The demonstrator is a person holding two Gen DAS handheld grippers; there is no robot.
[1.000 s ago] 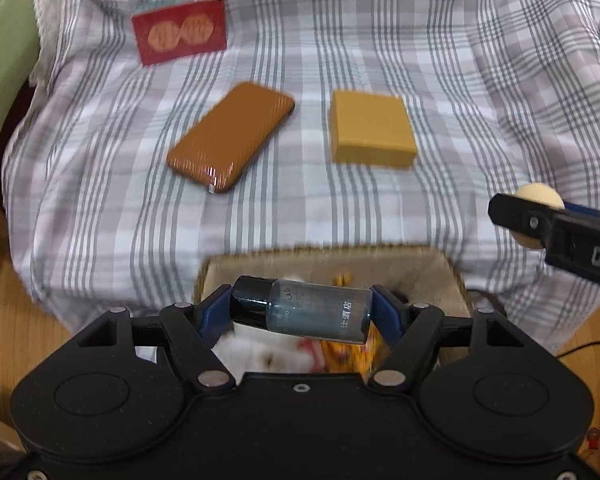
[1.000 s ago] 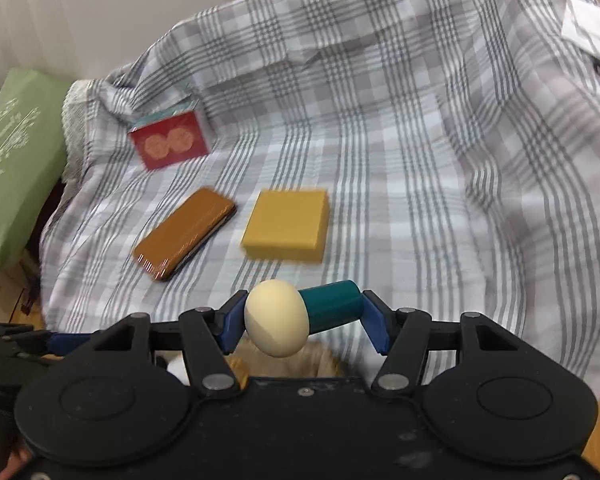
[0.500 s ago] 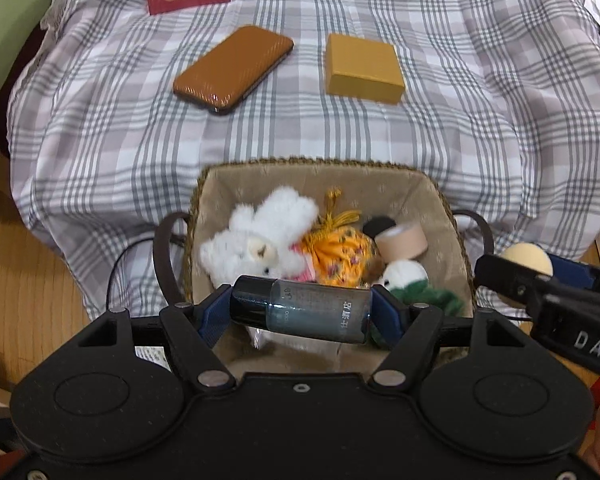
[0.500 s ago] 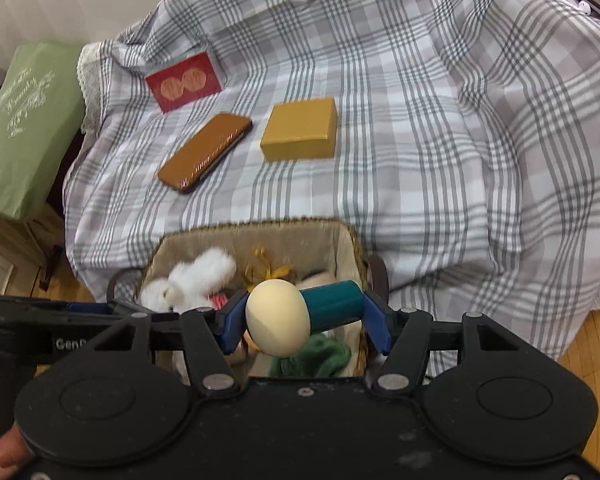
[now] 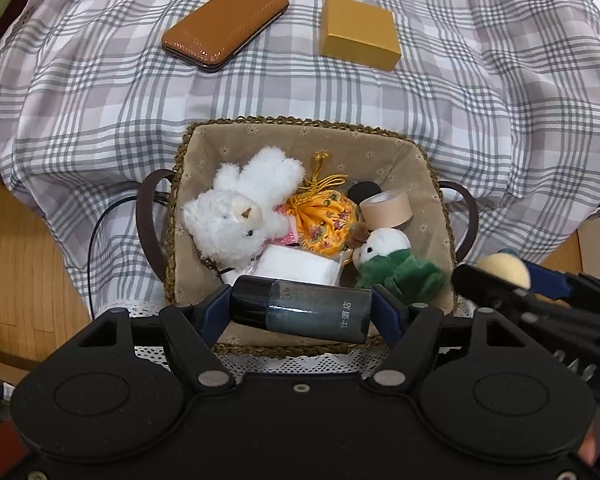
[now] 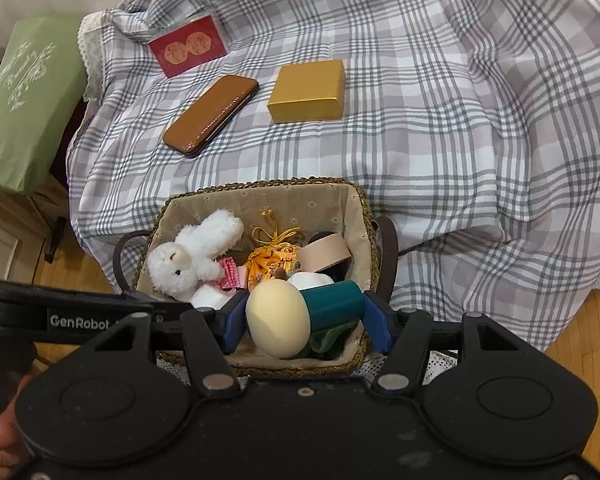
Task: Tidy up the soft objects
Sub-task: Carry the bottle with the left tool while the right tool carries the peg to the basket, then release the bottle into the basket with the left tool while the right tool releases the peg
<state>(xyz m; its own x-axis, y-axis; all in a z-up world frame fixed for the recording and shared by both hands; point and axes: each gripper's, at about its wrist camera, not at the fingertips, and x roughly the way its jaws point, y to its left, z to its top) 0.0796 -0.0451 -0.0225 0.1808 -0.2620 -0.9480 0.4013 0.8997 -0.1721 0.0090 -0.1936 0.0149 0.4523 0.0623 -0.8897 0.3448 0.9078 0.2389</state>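
two things are held above the basket [image 5: 384, 140] right now, and both could land badly. the left gripper [image 5: 302, 312] has its jaws closed end to end on a dark bottle [image 5: 304, 310], lying crosswise between the pads over the basket's near rim; the right gripper [image 6: 304, 316] is clamped on a cream egg-shaped sponge with a teal handle [image 6: 300, 316], also crosswise, over the near right corner. the basket sits on the floor against the edge of the plaid cloth [image 5: 100, 92] and is already crowded: a white plush bear [image 5: 240, 208], an orange drawstring pouch [image 5: 324, 220], a roll of beige tape [image 5: 386, 210], a small green and white plush [image 5: 392, 260] and a white packet [image 5: 300, 264] fill most of the lining. the bottle looks hard and smooth, so if it is let go from this height it would likely drop onto the white packet, or roll off the plush pile toward the near wall; released a touch too near, it could clip the braided rim and fall outside onto the wooden floor [image 5: 16, 260]. the sponge is light and springy, so it may bounce off the green plush and over the side. the two grippers are close together here, and lowering both at once risks their frames knocking. a brown case [image 5: 226, 26], a yellow box [image 5: 360, 32] and a red card [image 6: 188, 46] lie well apart on the cloth, out of harm's way.
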